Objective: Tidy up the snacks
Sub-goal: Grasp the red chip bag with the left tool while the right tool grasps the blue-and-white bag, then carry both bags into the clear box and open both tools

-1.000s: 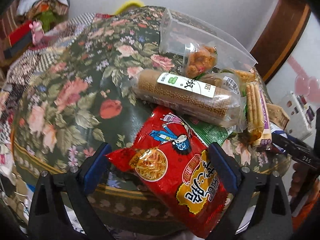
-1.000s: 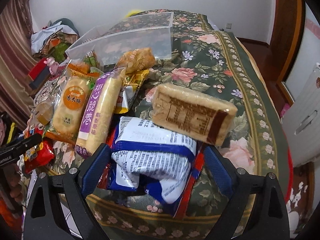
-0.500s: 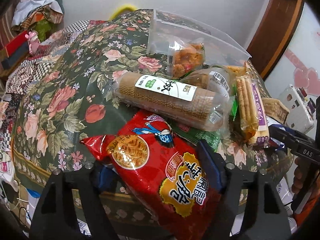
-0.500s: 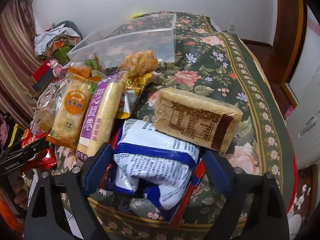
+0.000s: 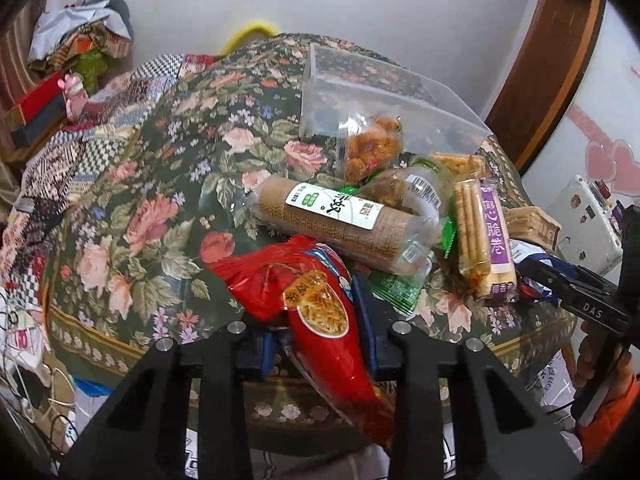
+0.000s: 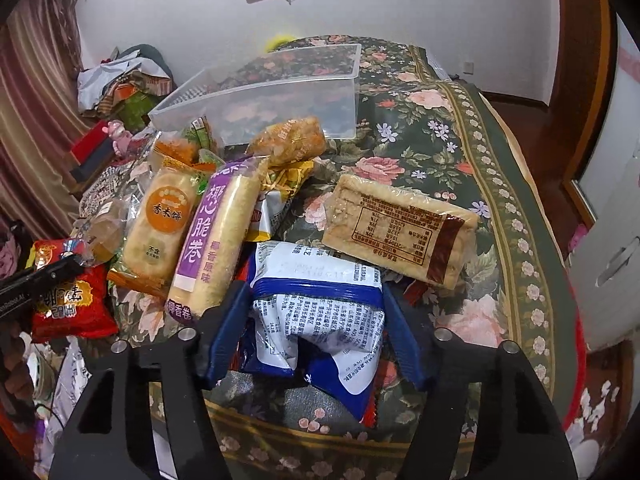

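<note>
Two claws, one packet each — left claw [image 5: 320, 316] pinching red noodle bag [image 5: 320, 312], right claw [image 6: 310, 320] squeezing blue-white packet [image 6: 320, 300].

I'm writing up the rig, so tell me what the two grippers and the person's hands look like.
Both the left gripper and the right gripper have matte black angular finger frames with triangular cutouts, silver round bolt heads and blue pads. White lettering reading DAS marks the right gripper's black body in the left wrist view. The right hand is bare, with an orange sleeve. No cables show on either gripper.
</note>
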Action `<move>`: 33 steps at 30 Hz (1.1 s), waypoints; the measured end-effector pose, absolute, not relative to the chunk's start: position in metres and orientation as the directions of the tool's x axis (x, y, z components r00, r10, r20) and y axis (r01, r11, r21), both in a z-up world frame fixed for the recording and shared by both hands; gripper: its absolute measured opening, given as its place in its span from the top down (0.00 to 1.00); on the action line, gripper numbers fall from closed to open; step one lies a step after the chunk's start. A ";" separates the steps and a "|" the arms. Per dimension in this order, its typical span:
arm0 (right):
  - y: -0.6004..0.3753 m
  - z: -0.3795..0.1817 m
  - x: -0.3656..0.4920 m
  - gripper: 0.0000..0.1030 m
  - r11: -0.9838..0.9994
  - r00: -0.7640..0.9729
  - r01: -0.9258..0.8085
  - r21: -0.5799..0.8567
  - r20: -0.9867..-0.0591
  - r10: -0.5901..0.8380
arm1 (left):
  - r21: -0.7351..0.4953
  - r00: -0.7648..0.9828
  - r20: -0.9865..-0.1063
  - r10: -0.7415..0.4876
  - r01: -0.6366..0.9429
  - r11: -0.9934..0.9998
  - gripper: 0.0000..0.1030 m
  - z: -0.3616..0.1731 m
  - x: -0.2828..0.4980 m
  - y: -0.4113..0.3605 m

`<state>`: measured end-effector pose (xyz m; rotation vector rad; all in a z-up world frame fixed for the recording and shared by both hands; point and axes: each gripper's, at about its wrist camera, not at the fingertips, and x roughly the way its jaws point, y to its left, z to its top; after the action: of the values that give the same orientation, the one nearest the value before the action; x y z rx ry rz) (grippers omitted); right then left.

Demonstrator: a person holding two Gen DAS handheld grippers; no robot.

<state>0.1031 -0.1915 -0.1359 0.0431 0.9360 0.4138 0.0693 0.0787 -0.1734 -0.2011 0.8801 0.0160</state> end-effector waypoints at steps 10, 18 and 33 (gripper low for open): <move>-0.204 -0.127 0.097 0.48 0.908 0.536 -0.318 0.272 -0.739 0.408 | -0.121 0.690 -0.723 -0.031 -0.082 0.989 0.74 -0.145 0.058 0.072; -0.195 -0.099 0.094 0.48 0.884 0.575 -0.372 0.283 -0.677 0.459 | -0.111 0.749 -0.663 -0.015 -0.078 0.991 0.74 -0.112 0.054 0.072; -0.179 -0.065 0.123 0.48 0.870 0.644 -0.420 0.258 -0.590 0.486 | -0.117 0.824 -0.566 -0.017 -0.060 0.991 0.74 -0.067 0.100 0.071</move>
<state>0.1226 -0.1786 -0.0655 0.1010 0.7013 0.5165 0.1003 0.0712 -0.0666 -0.1323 0.6015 0.0229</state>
